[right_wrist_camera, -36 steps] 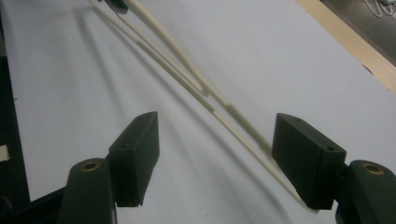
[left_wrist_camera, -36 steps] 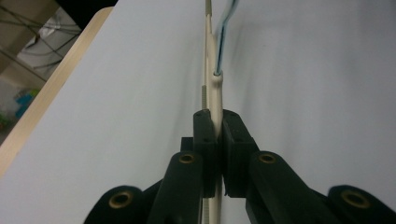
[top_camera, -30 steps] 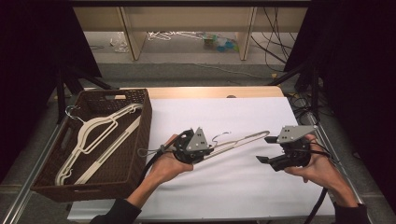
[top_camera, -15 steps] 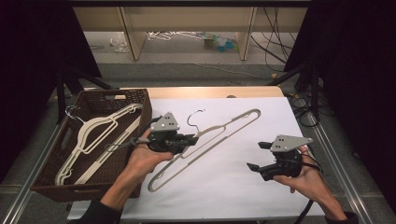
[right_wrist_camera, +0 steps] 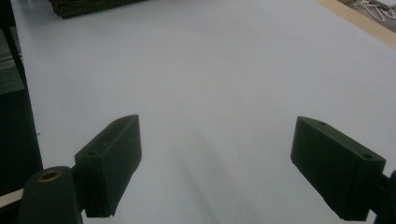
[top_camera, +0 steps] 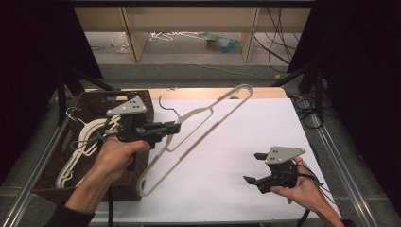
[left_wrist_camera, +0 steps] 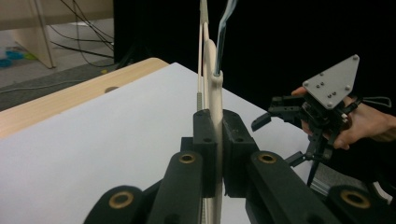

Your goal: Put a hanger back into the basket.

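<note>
Our left hand-held gripper [top_camera: 172, 127] clamps the cream hanger [top_camera: 203, 124] raised beside the basket [top_camera: 52, 170]; our right hand-held gripper [top_camera: 255, 168], well apart from the basket, hovers with jaws spread.

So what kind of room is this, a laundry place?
More likely a lab or workshop set up for recording: a white-covered table ringed by black curtains, loose cables on the floor behind, and a camera-carrying left gripper holding a hanger.

The white surface [top_camera: 246, 142] lies bare between both hands; the cream plastic hanger [top_camera: 198, 127] slants across its left part, beside the brown woven basket [top_camera: 142, 101].
</note>
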